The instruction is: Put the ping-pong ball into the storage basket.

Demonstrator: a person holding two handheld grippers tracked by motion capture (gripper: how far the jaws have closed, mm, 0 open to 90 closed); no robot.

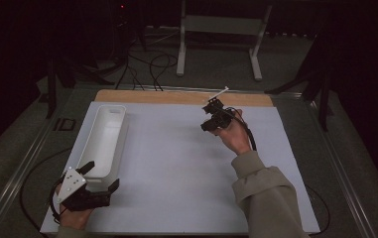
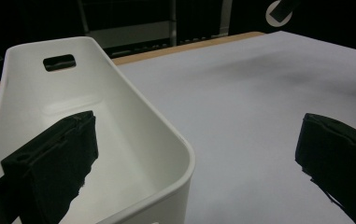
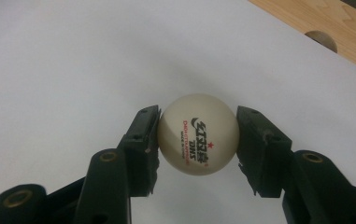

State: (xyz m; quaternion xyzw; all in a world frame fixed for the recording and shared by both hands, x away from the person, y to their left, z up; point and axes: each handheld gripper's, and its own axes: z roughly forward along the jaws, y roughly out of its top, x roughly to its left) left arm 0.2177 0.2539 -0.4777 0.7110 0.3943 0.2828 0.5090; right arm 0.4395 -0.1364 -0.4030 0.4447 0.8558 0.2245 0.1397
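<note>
Ball (image 3: 198, 135), white table-tennis kind, sits pinched between the right gripper (image 3: 198, 140)'s two pads, clear above the white table sheet (image 1: 176, 168) near its far edge, probably bound for the white bin (image 1: 104, 139). Left gripper (image 1: 99, 176) waits with jaws spread astride the bin's near corner, likely to steady it.

Cream ping-pong ball (image 3: 198, 135), printed logo, clamped above sheet.

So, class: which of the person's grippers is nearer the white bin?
The left. The left gripper has one jaw over the white bin at its near end; the right gripper, holding a ball, is across the table.
</note>
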